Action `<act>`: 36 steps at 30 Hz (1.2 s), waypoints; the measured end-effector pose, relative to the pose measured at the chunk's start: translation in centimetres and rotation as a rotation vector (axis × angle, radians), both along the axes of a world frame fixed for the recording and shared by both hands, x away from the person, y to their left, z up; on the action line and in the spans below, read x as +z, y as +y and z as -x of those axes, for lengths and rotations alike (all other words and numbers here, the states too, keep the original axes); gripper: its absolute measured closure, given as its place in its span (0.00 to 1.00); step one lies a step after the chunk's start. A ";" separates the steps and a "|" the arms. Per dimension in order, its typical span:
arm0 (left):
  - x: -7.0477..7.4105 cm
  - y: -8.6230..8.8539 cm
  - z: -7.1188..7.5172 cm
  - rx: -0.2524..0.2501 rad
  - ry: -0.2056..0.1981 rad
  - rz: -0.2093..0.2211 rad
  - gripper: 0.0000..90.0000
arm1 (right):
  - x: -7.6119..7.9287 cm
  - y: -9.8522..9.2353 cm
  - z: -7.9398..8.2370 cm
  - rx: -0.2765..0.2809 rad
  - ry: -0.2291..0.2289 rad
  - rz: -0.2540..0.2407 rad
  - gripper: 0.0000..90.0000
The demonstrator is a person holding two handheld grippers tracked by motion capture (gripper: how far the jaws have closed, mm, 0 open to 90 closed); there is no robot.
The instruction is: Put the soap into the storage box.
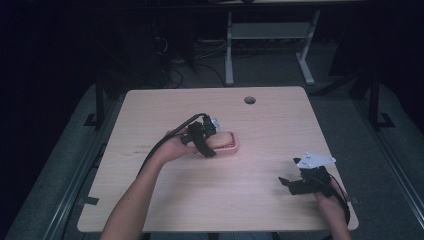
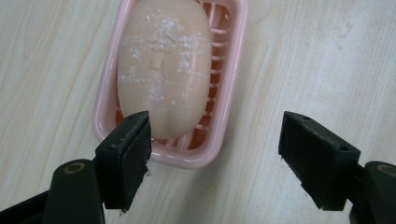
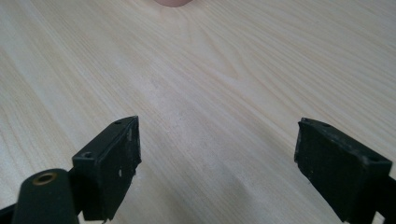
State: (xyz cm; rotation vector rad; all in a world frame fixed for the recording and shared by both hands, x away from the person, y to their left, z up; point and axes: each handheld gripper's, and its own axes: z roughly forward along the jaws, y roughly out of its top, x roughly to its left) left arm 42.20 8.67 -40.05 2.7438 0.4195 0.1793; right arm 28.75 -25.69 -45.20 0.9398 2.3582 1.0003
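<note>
While the peach soap bar lies in its pink soap dish, the left tongs hang spread beside it; I'd centre them before squeezing. Well away, the right tongs gape empty.

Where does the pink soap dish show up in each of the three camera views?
High view: the pink soap dish sits left of the table's middle, just beyond the left gripper.
Left gripper view: top centre, holding the peach soap bar, above the open jaws.
Right gripper view: a pink sliver at the top edge, probably its rim.
Shared landmark: the pale wood table.
</note>
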 end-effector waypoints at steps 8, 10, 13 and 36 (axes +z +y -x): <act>-0.3 1.5 0.8 0.026 -0.002 0.014 0.27 | -0.1 0.3 -0.1 0.005 0.004 0.008 0.16; -0.4 1.9 0.9 0.035 -0.002 0.017 0.27 | -0.1 0.3 -0.1 0.004 0.007 0.006 0.15; -0.5 2.4 1.1 0.041 -0.001 0.001 0.26 | -0.1 0.2 -0.1 -0.003 0.008 -0.001 0.16; -1.0 5.1 3.4 0.059 -0.007 0.032 0.25 | -0.3 0.2 0.0 -0.015 0.019 0.015 0.16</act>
